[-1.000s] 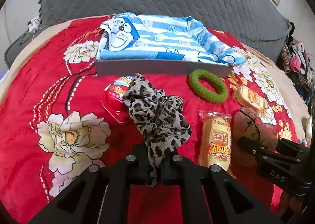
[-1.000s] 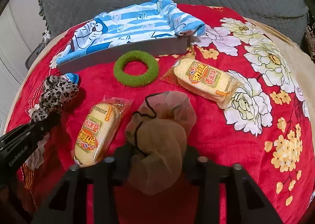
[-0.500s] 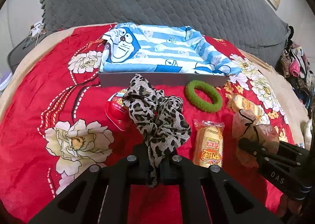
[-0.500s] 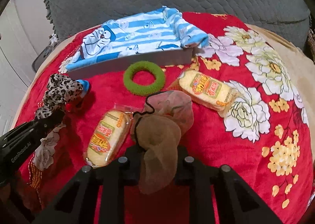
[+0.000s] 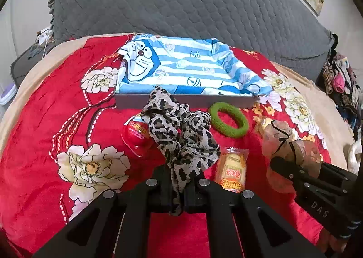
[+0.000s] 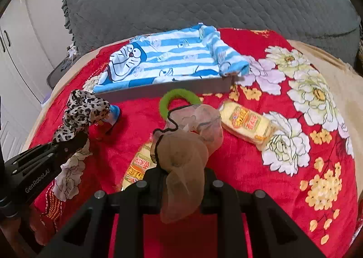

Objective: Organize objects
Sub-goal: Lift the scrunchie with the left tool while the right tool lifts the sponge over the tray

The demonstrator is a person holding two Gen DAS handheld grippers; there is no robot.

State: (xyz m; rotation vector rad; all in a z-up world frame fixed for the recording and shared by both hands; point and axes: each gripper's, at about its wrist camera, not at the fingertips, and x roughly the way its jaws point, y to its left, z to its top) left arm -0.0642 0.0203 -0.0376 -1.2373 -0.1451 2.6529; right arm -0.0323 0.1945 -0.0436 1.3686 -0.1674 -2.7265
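Note:
My left gripper (image 5: 178, 180) is shut on a leopard-print scrunchie (image 5: 179, 135) and holds it above the red bedspread; the scrunchie also shows in the right wrist view (image 6: 84, 110). My right gripper (image 6: 181, 174) is shut on a beige sheer scrunchie (image 6: 183, 144), also lifted; it shows in the left wrist view (image 5: 288, 142). A grey tray (image 5: 181, 101) lined with a blue striped Doraemon cloth (image 5: 181, 65) lies ahead. A green hair ring (image 5: 228, 119) lies in front of the tray.
Two wrapped yellow snack cakes lie on the bedspread, one below the grippers (image 5: 231, 171) and one to the right (image 6: 247, 121). A red round snack cup (image 5: 136, 135) lies at the left. A grey quilted headboard (image 5: 181, 1) stands behind. Clothes (image 5: 340, 80) are piled at the far right.
Both grippers have risen with their scrunchies; the bedspread items look smaller and farther. The right gripper closed tighter on the beige scrunchie.

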